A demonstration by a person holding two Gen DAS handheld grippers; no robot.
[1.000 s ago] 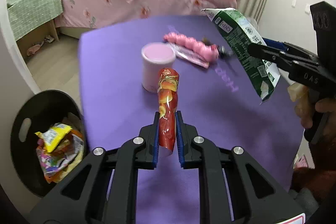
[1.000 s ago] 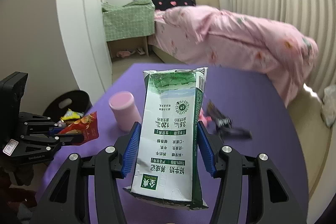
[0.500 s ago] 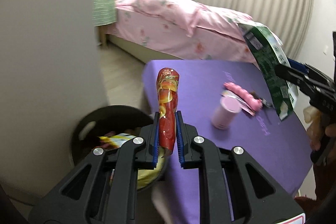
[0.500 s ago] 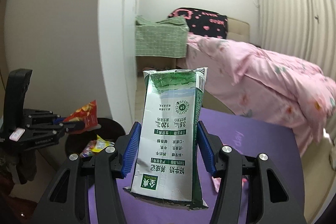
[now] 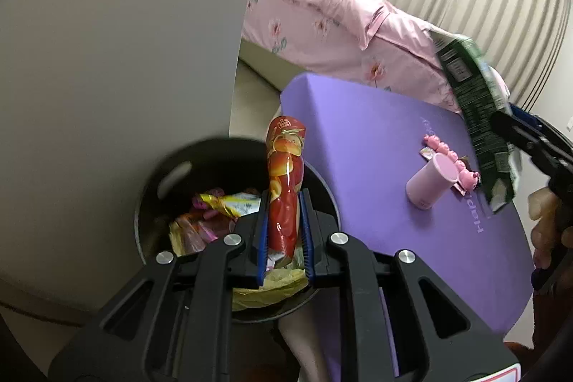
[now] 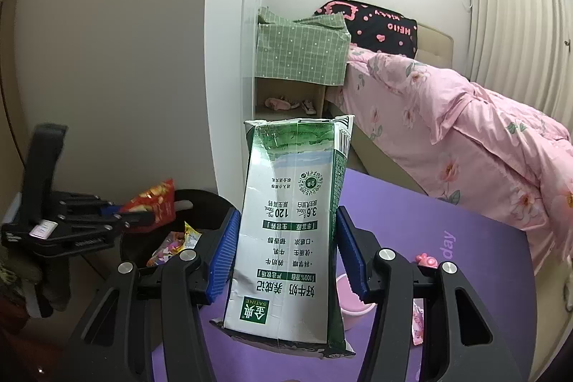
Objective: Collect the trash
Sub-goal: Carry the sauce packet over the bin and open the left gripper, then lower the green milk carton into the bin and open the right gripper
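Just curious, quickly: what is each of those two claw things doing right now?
Left gripper: shut on the red snack packet.
Right gripper: shut on the milk carton.

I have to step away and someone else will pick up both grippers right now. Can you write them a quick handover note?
Left hand-held gripper: shut on a red snack wrapper, held above the black bin.
Right hand-held gripper: shut on a green-and-white milk carton, over the purple table beside the bin.
Done: several wrappers already lie in the bin.
Left: drop the wrapper, then the carton. A small wrapper lies on the table next to a pink cup and pink toy; bin it too if it is trash.
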